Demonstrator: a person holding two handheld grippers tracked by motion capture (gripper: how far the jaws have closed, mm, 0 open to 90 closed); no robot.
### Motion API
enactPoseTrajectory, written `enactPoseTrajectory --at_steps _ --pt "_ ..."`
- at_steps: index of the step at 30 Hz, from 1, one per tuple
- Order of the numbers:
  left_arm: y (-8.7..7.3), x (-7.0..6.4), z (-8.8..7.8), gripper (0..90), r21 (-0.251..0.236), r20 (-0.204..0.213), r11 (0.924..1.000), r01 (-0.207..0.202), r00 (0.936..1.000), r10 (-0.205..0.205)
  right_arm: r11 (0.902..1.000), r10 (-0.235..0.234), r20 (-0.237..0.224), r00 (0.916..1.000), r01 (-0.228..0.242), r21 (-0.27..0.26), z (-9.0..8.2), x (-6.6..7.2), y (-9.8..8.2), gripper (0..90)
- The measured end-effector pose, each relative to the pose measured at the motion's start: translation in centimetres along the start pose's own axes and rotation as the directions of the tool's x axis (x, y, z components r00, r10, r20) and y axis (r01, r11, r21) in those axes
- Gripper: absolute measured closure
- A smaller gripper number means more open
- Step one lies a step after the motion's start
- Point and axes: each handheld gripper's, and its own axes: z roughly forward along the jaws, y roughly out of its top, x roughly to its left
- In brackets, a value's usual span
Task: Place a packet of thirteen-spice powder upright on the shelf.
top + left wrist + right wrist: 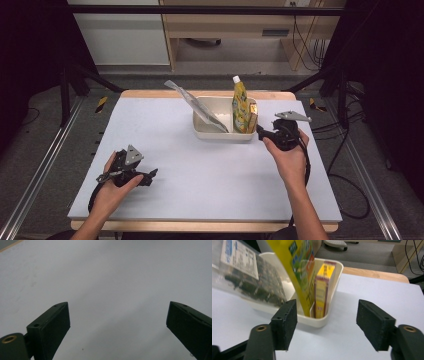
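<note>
Cream plastic bin [210,131] sits toward the far side of the pale surface [200,175], holding a yellow pouch [240,105], a yellow box [252,120] and a clear packet [197,106] that leans out leftward. Just right of it, the right gripper [261,132] has its jaws apart, empty. Well apart, the left gripper [150,176] rests with jaws wide over bare surface.

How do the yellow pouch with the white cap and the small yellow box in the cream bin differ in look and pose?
The yellow pouch is tall and soft, rising well above the bin rim, with a white cap; the yellow box is shorter and rigid, its top just above the rim. The pouch leans in the right gripper view; the box stands upright. The pouch carries green print; the box has dark red edging. Both are mainly yellow and stand side by side at one end of the bin.
</note>
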Motion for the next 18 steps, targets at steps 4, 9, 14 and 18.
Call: enactPoseTrajectory --at_steps 4,9,14,18 --pt "-0.2 0.8 0.0 4.8 -0.004 -0.007 0.9998 0.019 0.9998 -0.019 0.9999 -0.012 -0.003 0.9999 0.012 0.006 0.1 -0.1 -2.3 24.2" --pt "-0.6 1.9 0.0 4.8 -0.012 -0.027 0.9992 0.038 0.9989 -0.038 0.9991 -0.017 -0.003 0.9998 0.018 0.039 0.1 -0.4 -5.1 15.4" --pt "-0.9 2.9 0.0 4.8 -0.006 -0.056 0.9978 0.066 0.9962 -0.066 0.9967 -0.030 0.003 0.9996 0.029 0.076 0.4 -1.0 -7.6 12.4" --pt "-1.2 3.4 0.0 5.0 -0.011 -0.096 0.9966 0.082 0.9920 -0.083 0.9908 -0.082 0.013 0.9966 0.080 0.109 0.6 -1.4 -9.0 12.7"
